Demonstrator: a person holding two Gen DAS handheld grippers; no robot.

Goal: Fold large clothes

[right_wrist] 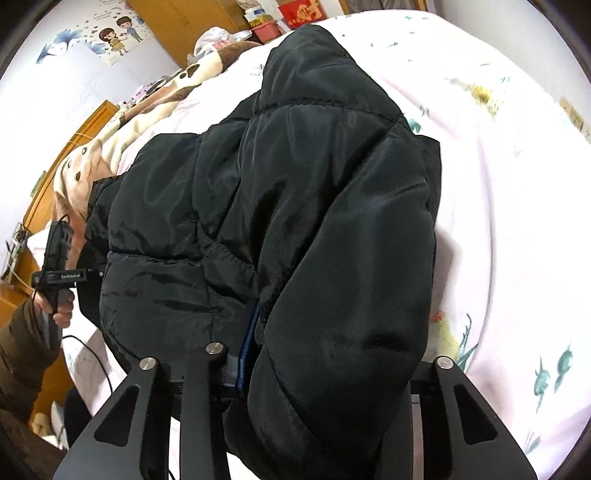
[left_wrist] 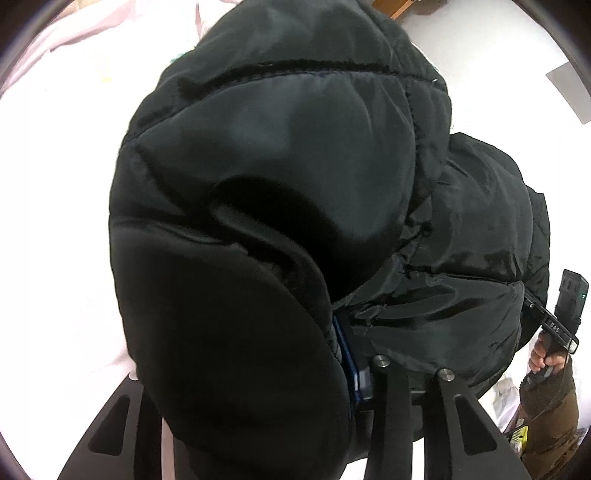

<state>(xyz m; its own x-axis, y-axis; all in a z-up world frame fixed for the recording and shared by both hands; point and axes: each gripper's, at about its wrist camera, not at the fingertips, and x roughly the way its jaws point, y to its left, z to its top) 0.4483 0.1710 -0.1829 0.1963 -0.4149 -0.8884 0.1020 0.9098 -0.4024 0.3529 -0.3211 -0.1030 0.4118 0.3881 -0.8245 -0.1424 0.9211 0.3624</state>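
Note:
A black quilted puffer jacket (left_wrist: 295,206) fills the left wrist view and lies bunched on the bed; it also shows in the right wrist view (right_wrist: 295,206). My left gripper (left_wrist: 354,369) is shut on a thick fold of the jacket's near edge, its fingertips buried in fabric beside a blue trim. My right gripper (right_wrist: 251,369) is likewise shut on the jacket's edge, with padding draped over its fingers. The right gripper's body (left_wrist: 561,317) shows at the jacket's right side, and the left gripper's body (right_wrist: 59,273) at its left.
A pale pink floral bedsheet (right_wrist: 498,184) lies under the jacket. A brown and cream blanket (right_wrist: 110,147) is bunched at the bed's far left. Wooden furniture (right_wrist: 184,22) and boxes stand behind. A cable (right_wrist: 96,354) trails by the bed edge.

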